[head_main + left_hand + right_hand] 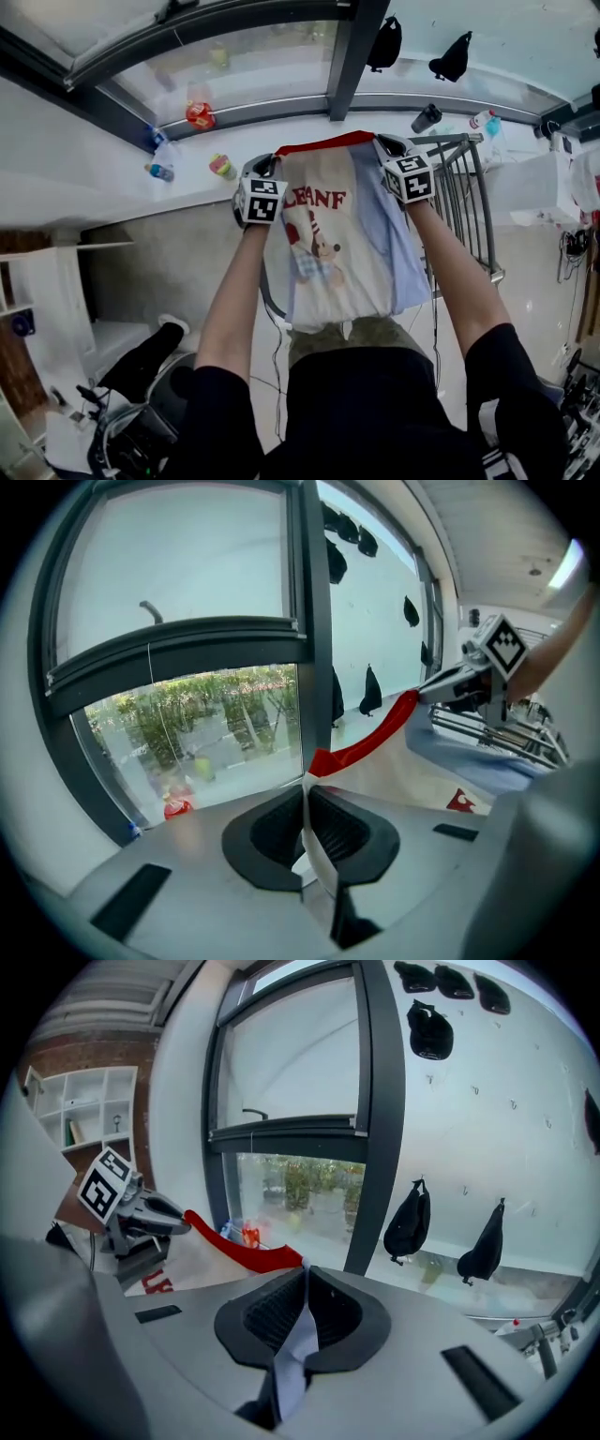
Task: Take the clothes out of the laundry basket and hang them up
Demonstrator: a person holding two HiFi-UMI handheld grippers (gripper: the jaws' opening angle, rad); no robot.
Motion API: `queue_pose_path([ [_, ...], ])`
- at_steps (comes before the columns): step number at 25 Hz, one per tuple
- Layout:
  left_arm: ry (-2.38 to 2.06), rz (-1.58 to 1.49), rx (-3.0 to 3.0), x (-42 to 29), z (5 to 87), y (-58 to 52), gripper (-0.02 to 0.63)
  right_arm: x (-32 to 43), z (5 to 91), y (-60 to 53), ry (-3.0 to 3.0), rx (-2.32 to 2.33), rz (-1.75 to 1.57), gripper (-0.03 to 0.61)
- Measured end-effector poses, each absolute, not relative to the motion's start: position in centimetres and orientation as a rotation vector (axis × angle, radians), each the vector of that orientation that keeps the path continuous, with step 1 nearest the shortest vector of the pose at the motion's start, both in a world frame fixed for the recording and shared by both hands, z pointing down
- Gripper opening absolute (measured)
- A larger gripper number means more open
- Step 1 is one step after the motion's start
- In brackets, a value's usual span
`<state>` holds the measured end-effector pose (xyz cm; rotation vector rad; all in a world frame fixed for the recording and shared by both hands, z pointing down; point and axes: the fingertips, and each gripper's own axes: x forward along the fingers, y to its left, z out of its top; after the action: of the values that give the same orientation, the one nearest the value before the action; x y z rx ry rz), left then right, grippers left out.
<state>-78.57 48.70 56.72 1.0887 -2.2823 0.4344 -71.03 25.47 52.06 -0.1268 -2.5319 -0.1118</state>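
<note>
Both claws are gripping one T-shirt (328, 234), holding it spread in the air just left of the drying rack (469, 202).

- Left gripper (270, 165): jaws are closing down on white fabric at the shirt's shoulder. Its own view is showing the cloth pinched in the slot between the pads. It is sitting on the side of the shirt away from the rack.
- Right gripper (386, 143): jaws are clamping pale blue fabric at the other shoulder, on the rack side. It is hovering over the rack's near corner.
- Collar (323, 143): the red band is running taut between the two claws, sagging slightly, roughly level and crosswise to the rack's bars.
- Orientation: the shirt's long axis is hanging down from the claws. The collar end is pointing up and away from the person, and the hem (342, 319) is dangling toward the person's waist.
- Print (314, 239): the red lettering and cartoon figure are facing the head camera.
- Right edge: the shirt's blue side is overlapping the rack's left bars in the head view. I cannot tell whether it is touching them.
- Bottles (200, 114) are standing on the window sill (122, 178), well to the left of the rack and beyond the shirt.
</note>
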Motion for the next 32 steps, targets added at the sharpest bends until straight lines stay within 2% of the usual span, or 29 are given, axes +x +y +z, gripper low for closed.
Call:
queue_pose_path([
  [9, -2.174, 0.459, 1.146, -78.2, 60.0, 47.7, 0.021, -71.1, 57.3, 24.5, -2.444, -0.002, -0.108, 0.019],
  [10, -2.16, 0.452, 1.149, -78.1, 60.2, 47.7, 0.039, -71.0, 57.6, 24.5, -2.435, 0.005, -0.101, 0.066],
  [12, -2.131, 0.426, 1.159, -77.9, 60.5, 47.9, 0.153, -70.7, 57.7, 24.3, -2.426, 0.014, -0.07, 0.157],
  [13, -2.12, 0.411, 1.169, -77.8, 60.5, 47.9, 0.167, -70.4, 57.6, 24.2, -2.423, 0.011, -0.051, 0.199],
  [14, -2.111, 0.396, 1.179, -77.8, 60.5, 47.8, 0.179, -70.1, 57.3, 24.1, -2.422, 0.004, -0.035, 0.213],
  [18, -2.083, 0.348, 1.194, -77.7, 60.3, 48.7, 0.222, -68.6, 55.7, 23.8, -2.427, -0.041, 0.028, 0.218],
  [26, -2.163, 0.203, 1.11, -75.2, 56.3, 51.2, 0.224, -62.8, 50.4, 23.9, -2.532, -0.019, 0.326, 0.218],
  [32, -2.251, 0.21, 1.169, -69.8, 50.5, 50.1, 0.224, -54.6, 45.3, 23.9, -2.638, -0.061, 0.358, 0.218],
])
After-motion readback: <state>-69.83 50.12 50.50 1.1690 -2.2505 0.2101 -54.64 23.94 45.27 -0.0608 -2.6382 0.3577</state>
